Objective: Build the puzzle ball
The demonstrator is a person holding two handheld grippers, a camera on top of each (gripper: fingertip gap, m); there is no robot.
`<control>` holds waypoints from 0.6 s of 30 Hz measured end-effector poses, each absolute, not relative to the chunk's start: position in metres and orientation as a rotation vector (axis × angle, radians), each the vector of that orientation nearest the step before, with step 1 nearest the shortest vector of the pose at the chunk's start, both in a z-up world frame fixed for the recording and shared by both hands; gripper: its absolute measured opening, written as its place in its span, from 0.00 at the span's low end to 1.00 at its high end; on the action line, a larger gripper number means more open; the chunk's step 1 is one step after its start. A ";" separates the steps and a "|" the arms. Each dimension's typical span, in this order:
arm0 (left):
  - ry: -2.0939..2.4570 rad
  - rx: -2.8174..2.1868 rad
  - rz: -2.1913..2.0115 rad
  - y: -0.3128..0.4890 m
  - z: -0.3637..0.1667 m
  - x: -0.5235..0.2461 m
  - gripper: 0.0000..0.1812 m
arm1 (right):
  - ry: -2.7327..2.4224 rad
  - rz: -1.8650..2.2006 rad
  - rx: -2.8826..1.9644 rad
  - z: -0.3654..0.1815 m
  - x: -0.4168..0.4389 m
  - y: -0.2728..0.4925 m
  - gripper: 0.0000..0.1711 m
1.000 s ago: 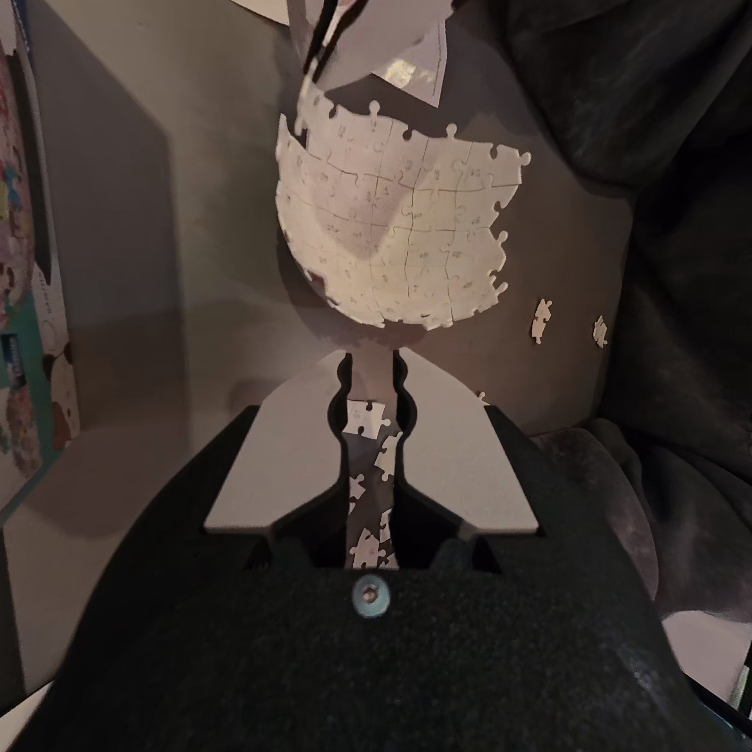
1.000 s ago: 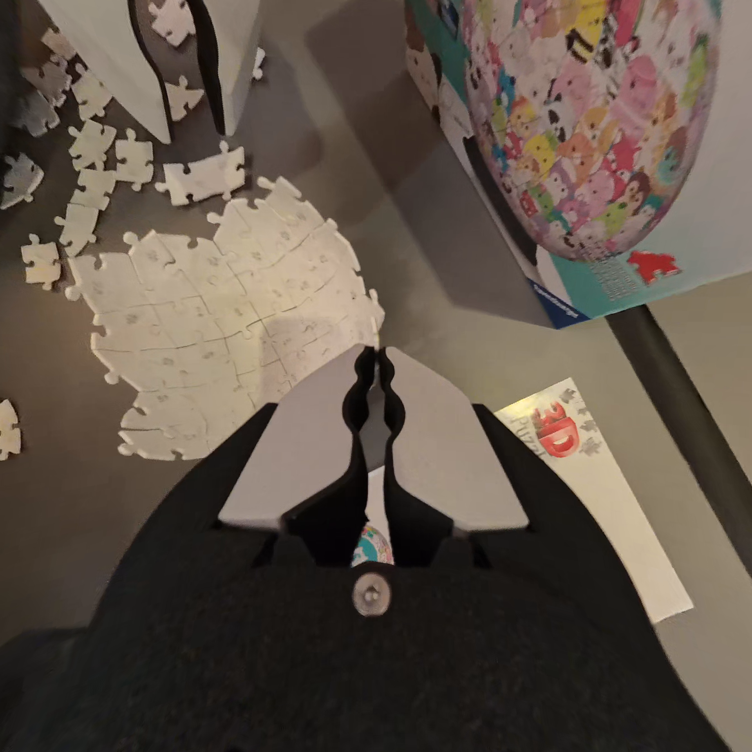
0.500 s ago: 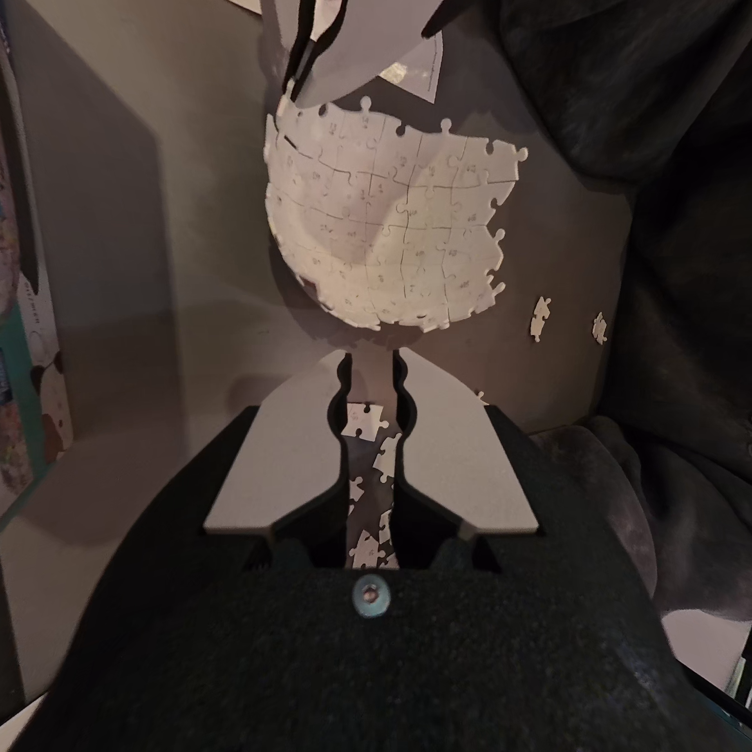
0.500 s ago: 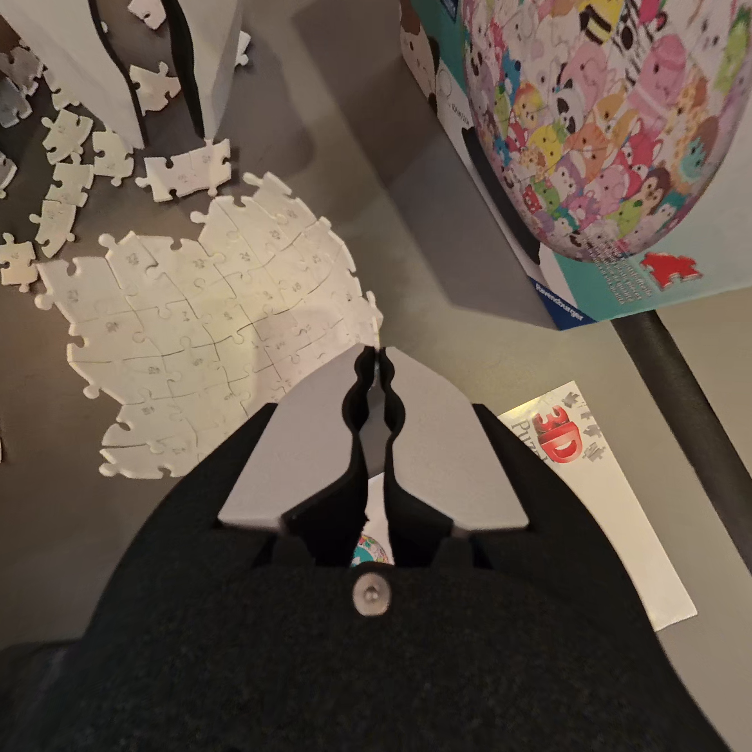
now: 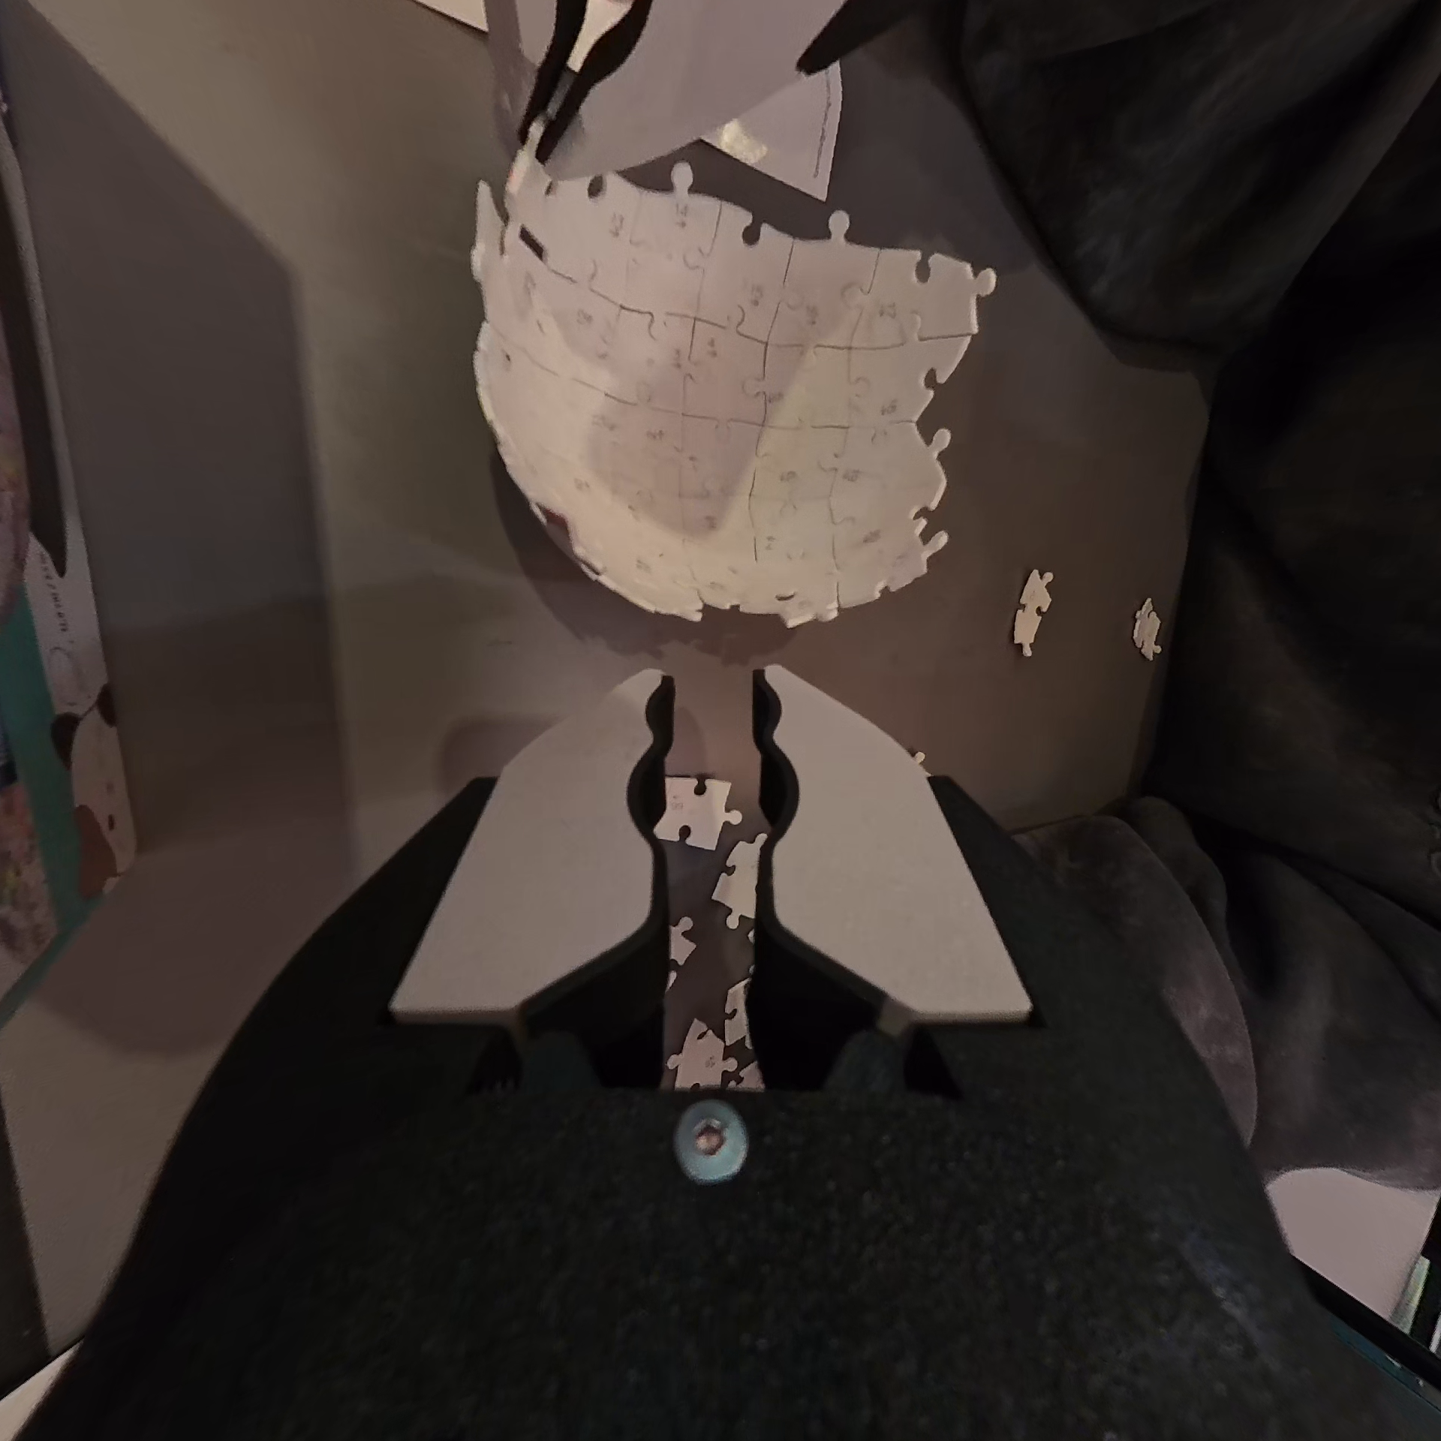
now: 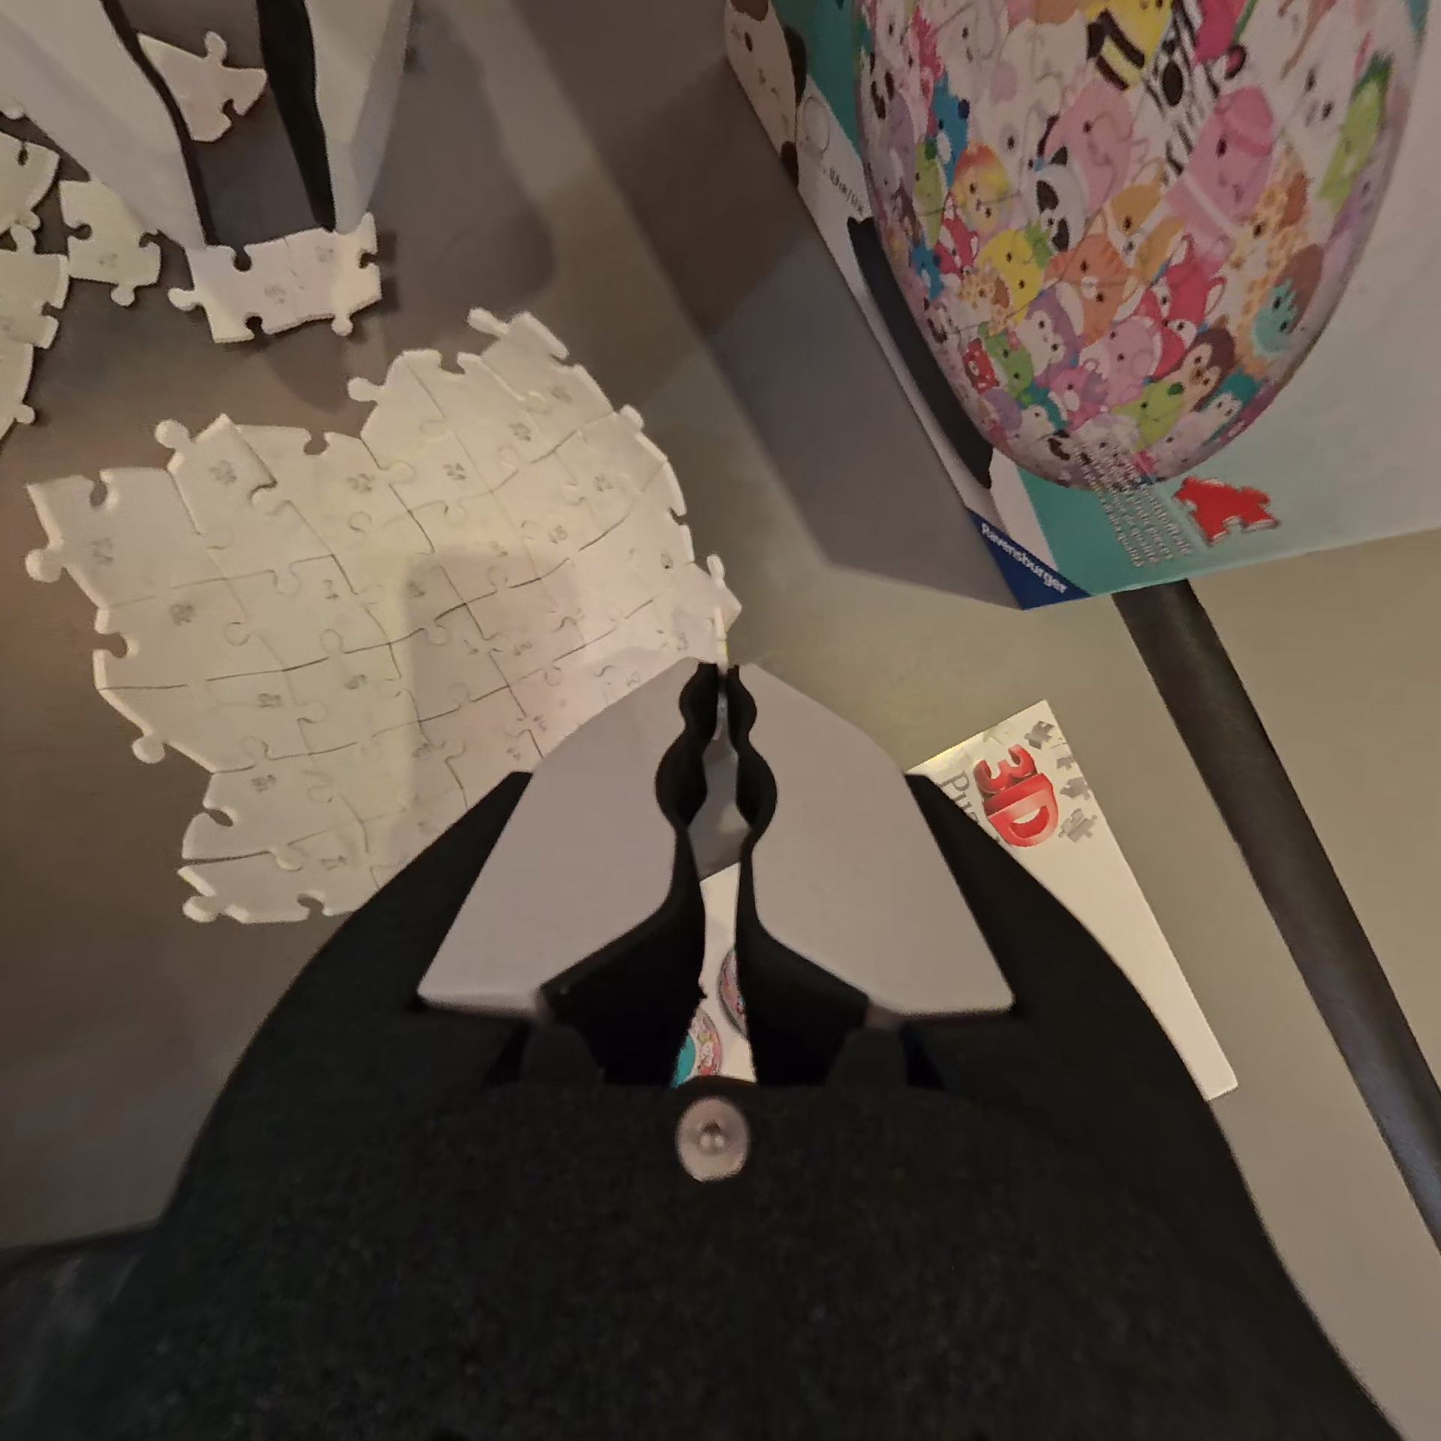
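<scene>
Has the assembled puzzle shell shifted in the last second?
Yes. The assembled shell, pinched at its rim by the right gripper, has tipped and slid slightly left, away from the two loose pieces on the table.

A grey table (image 6: 234, 1092) fills the scene in dim, warm light that throws hard shadows. A dark rail (image 6: 1248, 780) edges it on the right in the right wrist view. Dark cloth (image 5: 1286, 390) lies heaped along the right in the left wrist view.

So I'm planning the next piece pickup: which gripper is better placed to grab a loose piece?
Left. The left gripper is open and empty above the loose pieces, while the right gripper is shut on the assembled shell edge.
</scene>
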State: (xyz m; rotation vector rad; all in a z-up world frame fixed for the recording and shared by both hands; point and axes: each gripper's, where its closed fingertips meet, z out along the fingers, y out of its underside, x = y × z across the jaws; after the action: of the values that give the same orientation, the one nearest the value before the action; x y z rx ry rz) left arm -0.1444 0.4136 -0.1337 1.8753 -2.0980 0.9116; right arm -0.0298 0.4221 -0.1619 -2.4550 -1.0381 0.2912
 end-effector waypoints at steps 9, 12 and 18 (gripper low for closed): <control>-2.149 1.922 0.945 0.420 -0.129 -0.130 0.10 | -0.986 0.247 -2.502 -0.163 -0.024 0.424 0.01; -2.226 1.992 1.019 0.431 -0.120 -0.110 0.13 | -0.973 0.238 -2.500 -0.161 -0.021 0.425 0.01; -2.394 2.053 1.125 0.446 -0.104 -0.068 0.15 | -0.949 0.278 -2.515 -0.164 -0.019 0.424 0.01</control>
State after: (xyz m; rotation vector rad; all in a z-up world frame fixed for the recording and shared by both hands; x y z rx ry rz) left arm -0.0677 0.4459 -0.1040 2.0531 -2.3937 1.1251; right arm -0.0195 0.4241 -0.1636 -2.5155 -0.9489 0.2776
